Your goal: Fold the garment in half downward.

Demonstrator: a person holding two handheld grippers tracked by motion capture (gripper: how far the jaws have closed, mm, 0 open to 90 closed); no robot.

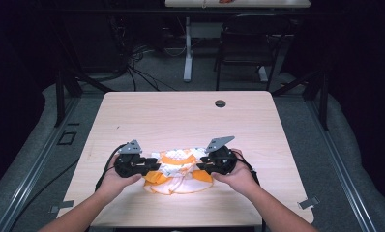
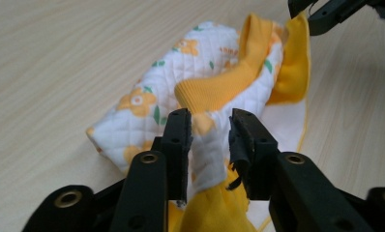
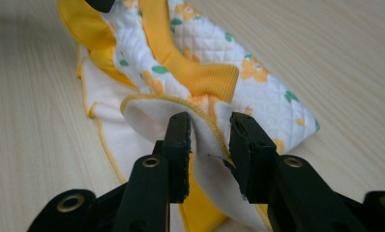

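The small quilted garment point(image 1: 181, 170) is lying bunched on the table point(image 1: 181, 113) near the person. The left gripper point(image 2: 210, 140) and right gripper point(image 3: 210, 140) are each pinching its edge, jaws nearly closed; spreading or folding seems not yet done.
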